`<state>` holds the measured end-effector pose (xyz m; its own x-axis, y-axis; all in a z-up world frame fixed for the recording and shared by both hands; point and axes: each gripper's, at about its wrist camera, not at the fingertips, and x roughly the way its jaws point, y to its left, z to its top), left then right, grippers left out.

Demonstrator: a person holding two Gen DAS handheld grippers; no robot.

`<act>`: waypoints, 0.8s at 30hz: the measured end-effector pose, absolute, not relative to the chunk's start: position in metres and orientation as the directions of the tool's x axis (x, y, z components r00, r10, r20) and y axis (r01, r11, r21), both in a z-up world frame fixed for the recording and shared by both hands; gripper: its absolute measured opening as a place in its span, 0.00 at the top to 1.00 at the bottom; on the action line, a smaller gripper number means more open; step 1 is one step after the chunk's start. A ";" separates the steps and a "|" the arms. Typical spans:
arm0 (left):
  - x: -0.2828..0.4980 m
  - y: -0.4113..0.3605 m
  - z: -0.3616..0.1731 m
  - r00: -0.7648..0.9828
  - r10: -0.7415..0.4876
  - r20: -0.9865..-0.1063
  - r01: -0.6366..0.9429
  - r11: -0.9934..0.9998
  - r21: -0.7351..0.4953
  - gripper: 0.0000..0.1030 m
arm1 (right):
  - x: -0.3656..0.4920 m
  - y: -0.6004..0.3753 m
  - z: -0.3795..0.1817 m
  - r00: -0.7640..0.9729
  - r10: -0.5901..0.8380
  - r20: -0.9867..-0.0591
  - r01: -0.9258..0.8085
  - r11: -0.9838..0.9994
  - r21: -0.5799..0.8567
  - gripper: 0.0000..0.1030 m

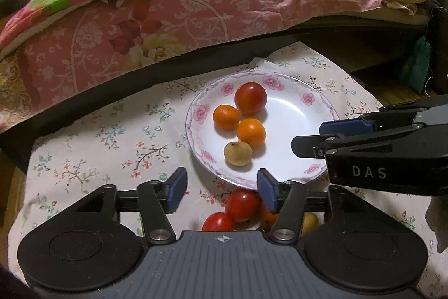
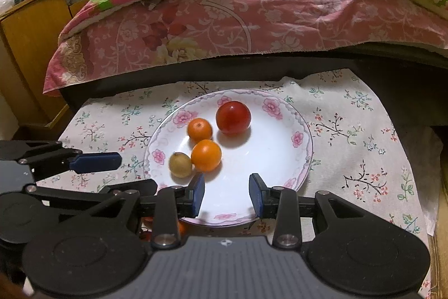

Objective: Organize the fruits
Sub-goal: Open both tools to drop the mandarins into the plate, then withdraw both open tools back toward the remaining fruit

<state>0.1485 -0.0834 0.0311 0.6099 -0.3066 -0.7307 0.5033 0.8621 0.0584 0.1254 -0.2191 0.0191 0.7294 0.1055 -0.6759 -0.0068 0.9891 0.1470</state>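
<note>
A white flower-rimmed plate (image 1: 308,91) (image 2: 302,136) sits on a floral cloth. On it lie a red tomato (image 1: 250,98) (image 2: 233,117), two small oranges (image 1: 226,116) (image 2: 199,128) and a yellow-brown fruit (image 1: 238,153) (image 2: 180,164). In front of the plate, two more tomatoes (image 1: 242,205), an orange (image 1: 267,215) and a yellowish fruit (image 1: 309,222) lie on the cloth, partly hidden by my left gripper. My left gripper (image 1: 221,187) (image 2: 123,173) is open over the plate's near-left rim, holding nothing. My right gripper (image 2: 227,195) (image 1: 310,138) is open over the plate's near side, with nothing between its pads.
A bed with a pink floral quilt (image 1: 168,27) (image 2: 224,27) overhangs the far side of the cloth (image 1: 98,147). A wooden cabinet (image 2: 28,46) stands at the left. A green bag (image 1: 414,69) hangs at the far right.
</note>
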 end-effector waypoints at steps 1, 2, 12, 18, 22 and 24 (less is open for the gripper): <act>0.147 -0.083 0.031 0.610 -0.303 -0.732 0.501 0.863 0.060 0.37 | 0.125 -0.218 0.020 0.730 0.109 -0.674 -0.010 0.989 0.148 0.65; 0.146 -0.082 0.032 0.611 -0.298 -0.734 0.498 0.865 0.063 0.36 | 0.124 -0.217 0.020 0.731 0.111 -0.673 -0.015 0.989 0.147 0.65; 0.136 -0.065 0.032 0.602 -0.263 -0.754 0.467 0.882 0.065 0.26 | 0.113 -0.207 0.022 0.726 0.118 -0.678 -0.044 0.991 0.125 0.63; 0.127 -0.054 0.034 0.587 -0.249 -0.770 0.457 0.887 0.061 0.21 | 0.103 -0.198 0.022 0.714 0.131 -0.688 -0.069 0.991 0.117 0.63; 0.118 -0.048 0.036 0.579 -0.243 -0.778 0.454 0.889 0.061 0.20 | 0.096 -0.192 0.023 0.709 0.138 -0.692 -0.083 0.990 0.112 0.61; 0.114 -0.045 0.037 0.576 -0.241 -0.781 0.456 0.888 0.062 0.17 | 0.092 -0.190 0.025 0.707 0.141 -0.693 -0.088 0.990 0.111 0.59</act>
